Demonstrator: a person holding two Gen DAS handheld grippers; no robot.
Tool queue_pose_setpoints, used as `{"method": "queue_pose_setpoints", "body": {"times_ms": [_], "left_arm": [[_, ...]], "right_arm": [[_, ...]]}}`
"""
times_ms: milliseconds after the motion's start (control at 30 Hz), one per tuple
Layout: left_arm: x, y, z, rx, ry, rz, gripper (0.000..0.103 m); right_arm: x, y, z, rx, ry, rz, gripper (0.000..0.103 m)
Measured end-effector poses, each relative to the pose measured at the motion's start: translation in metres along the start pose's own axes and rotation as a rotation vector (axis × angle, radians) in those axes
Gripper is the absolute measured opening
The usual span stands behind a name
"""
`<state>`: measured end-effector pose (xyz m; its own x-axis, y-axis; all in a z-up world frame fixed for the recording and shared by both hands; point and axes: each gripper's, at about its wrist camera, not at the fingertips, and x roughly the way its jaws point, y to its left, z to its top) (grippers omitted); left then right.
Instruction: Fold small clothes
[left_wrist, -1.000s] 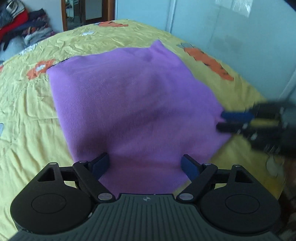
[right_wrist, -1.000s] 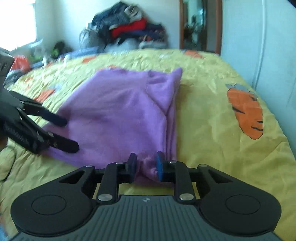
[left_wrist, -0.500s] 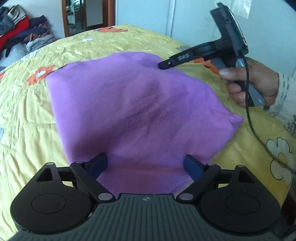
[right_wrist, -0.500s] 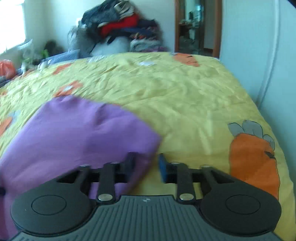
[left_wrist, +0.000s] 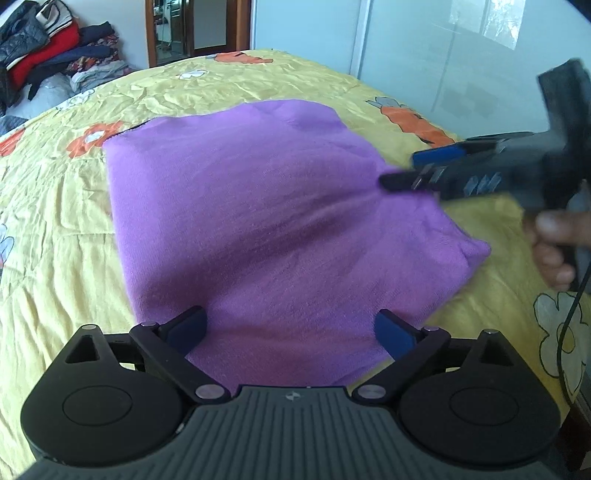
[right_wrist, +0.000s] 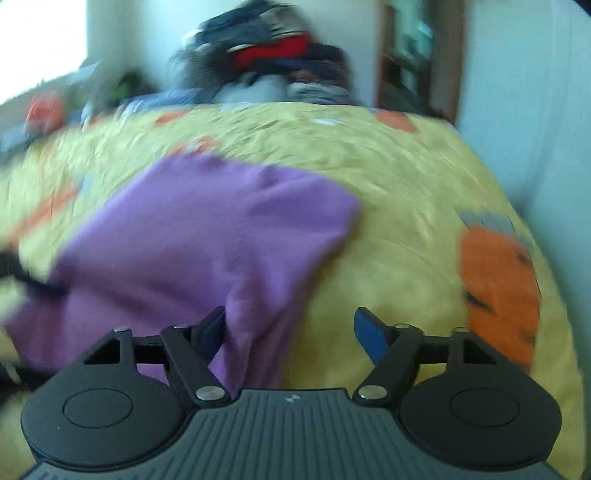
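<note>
The purple garment (left_wrist: 266, 221) lies flat on the yellow bedspread (left_wrist: 55, 229), its near edge between the wide-open, empty left gripper (left_wrist: 291, 328), while the right gripper (right_wrist: 291, 325), apparently also spread and empty, hovers at its side edge.

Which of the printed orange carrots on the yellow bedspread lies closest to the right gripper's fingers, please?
The carrot by the white wall, just beyond the purple garment and behind the right gripper. The other carrot sits far off at the bedspread's far edge, near the mirror.
</note>
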<state>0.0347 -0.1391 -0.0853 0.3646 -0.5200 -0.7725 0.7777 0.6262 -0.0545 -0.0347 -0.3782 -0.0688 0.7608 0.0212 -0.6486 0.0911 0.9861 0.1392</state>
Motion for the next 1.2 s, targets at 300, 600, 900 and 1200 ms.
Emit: {"method": "queue_pose_setpoints", "body": {"times_ms": [300,600,900,1200], "left_arm": [[-0.013,0.025,0.015,-0.071,-0.025,0.035,0.097],[-0.002,0.075,0.047,-0.187,-0.045,0.066,0.099],[0.038,0.139,0.052,-0.637,-0.062,-0.268,0.101],[0.043,0.161,0.048,-0.823,-0.05,-0.387,0.087]], "right_arm": [[0.022,-0.015,0.012,0.133,0.052,0.079,0.078],[0.042,-0.019,0.018,0.222,0.051,0.181,0.084],[0.055,0.002,0.024,0.216,0.08,0.305,0.084],[0.066,0.015,0.039,0.219,0.119,0.192,0.084]]}}
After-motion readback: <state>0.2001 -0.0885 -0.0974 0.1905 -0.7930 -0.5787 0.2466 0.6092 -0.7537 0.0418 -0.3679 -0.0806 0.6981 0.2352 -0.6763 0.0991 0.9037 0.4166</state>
